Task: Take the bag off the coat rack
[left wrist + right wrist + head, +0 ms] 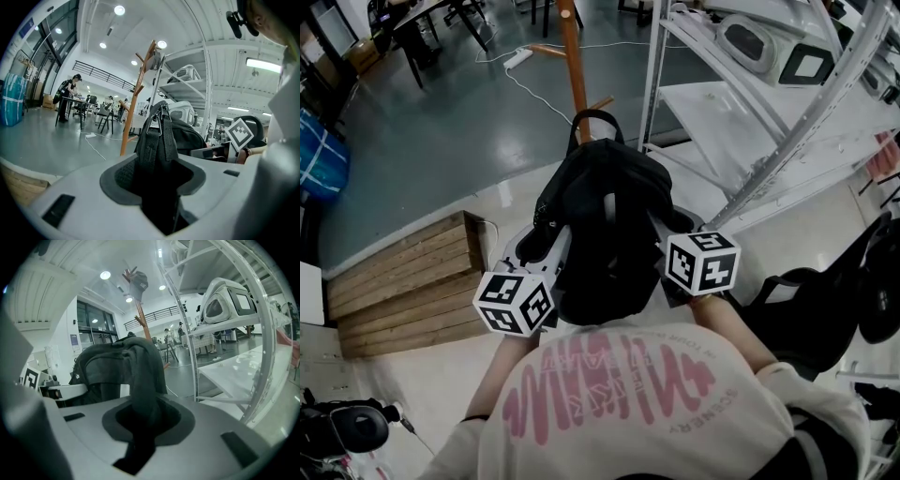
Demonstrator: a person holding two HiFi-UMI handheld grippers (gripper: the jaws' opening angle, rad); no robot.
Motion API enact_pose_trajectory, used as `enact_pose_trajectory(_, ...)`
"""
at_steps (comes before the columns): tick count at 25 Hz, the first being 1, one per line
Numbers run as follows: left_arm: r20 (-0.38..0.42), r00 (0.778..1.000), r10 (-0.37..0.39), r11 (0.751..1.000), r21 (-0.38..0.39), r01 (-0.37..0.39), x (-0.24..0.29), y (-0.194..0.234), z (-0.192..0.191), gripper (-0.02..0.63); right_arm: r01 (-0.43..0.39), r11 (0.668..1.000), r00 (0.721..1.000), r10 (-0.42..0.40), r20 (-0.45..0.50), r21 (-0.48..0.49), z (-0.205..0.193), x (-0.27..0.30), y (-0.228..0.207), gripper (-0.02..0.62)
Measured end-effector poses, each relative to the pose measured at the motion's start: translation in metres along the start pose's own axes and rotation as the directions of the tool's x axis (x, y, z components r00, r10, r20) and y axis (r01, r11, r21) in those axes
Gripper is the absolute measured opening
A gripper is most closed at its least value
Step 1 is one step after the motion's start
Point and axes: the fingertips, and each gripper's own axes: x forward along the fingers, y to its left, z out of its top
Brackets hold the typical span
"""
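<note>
A black backpack [605, 230] hangs in front of me, held between both grippers and clear of the orange wooden coat rack [574, 66] behind it. My left gripper [546, 251] is shut on a webbing strap [157, 145] at the bag's left side. My right gripper [664, 234] is shut on a fold of the bag's black fabric [140, 380] at its right side. The bag's top loop [592, 120] stands free near the pole. In the right gripper view a grey cap [138, 282] sits on top of the coat rack [143, 319].
White metal shelving [750, 112] with moulded white parts stands close on the right. A wooden platform [412, 291] lies at the left, and a power strip with cable [517, 58] is on the floor. A black chair [825, 300] is at the right. People sit at tables far off.
</note>
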Motion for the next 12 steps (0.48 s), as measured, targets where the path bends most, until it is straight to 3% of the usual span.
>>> enact_pose_trajectory(12,0.001,1.000,0.011,1.000,-0.012,-0.011,0.0072,0.0040,0.0045,0.153,-0.006,1.000,1.000,0.006,0.000,-0.009,0.0065,0.0078,-0.0024,0.060)
